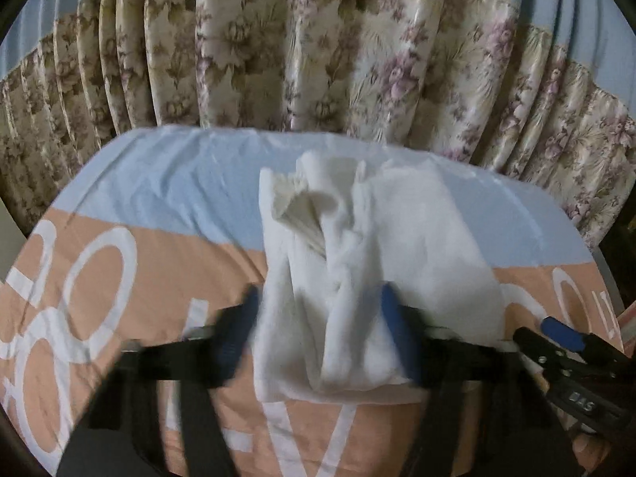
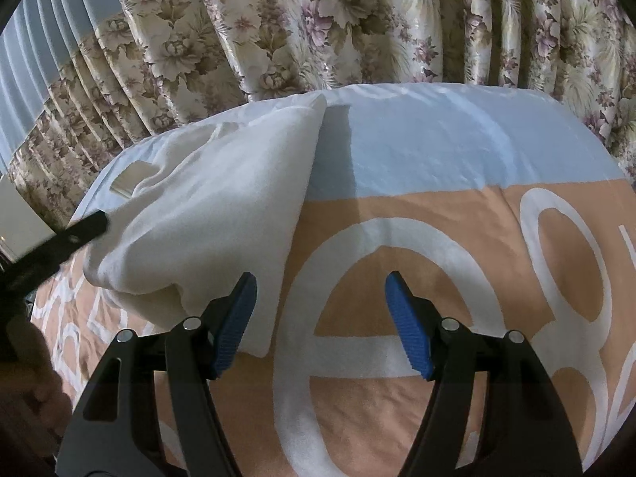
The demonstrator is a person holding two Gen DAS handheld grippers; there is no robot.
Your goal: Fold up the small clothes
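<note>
A white small garment (image 1: 357,262) lies bunched on the bed, partly folded lengthwise. In the left wrist view my left gripper (image 1: 322,330) stands wide open with the near end of the garment between its blue pads, not pinched; the view is blurred. My right gripper (image 2: 322,326) is open and empty above the bedsheet, its left pad (image 2: 234,326) next to the garment's right edge (image 2: 222,214). The right gripper also shows in the left wrist view (image 1: 564,334) at the right. The left gripper's finger (image 2: 75,232) shows at the left in the right wrist view.
The bed is covered with an orange and light blue sheet (image 2: 437,262) with large white letters. A floral curtain (image 1: 318,47) hangs close behind the bed's far edge. The sheet to the right of the garment is bare.
</note>
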